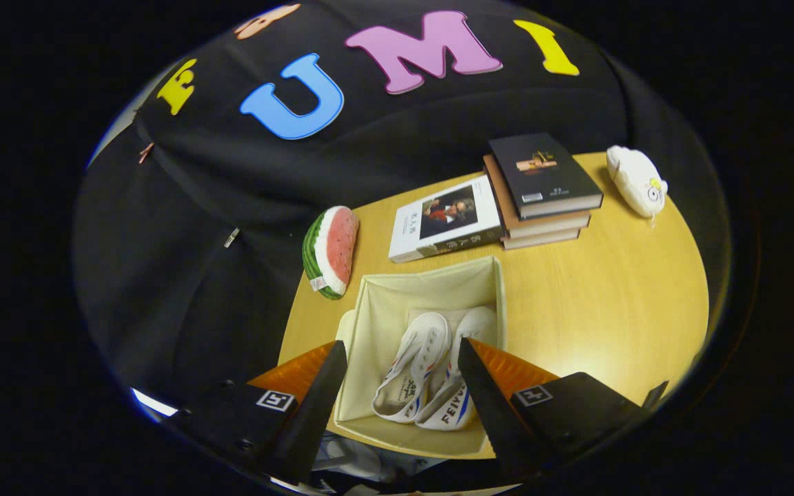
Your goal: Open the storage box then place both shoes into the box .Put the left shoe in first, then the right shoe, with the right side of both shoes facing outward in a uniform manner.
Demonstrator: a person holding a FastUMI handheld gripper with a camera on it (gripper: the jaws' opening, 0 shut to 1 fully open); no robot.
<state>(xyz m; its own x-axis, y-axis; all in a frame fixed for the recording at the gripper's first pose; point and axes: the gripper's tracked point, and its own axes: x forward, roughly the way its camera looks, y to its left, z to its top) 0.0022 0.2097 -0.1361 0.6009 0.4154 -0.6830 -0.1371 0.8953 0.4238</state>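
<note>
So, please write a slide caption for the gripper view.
Open claw above storage box holding both white shoes.

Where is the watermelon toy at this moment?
In the gripper view, the watermelon toy lies on the table, beside the storage box and the white book, well beyond the open claw.

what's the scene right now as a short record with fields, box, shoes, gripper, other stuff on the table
box: storage box open, on the table, between the fingers
shoes: two white shoes inside the box, side by side
gripper: gripper open above the box, holding nothing
books: one white book beyond the box; stack of books beside it
toys: watermelon slice toy by the box; white plush toy past the stack
task state: both shoes look placed
</note>
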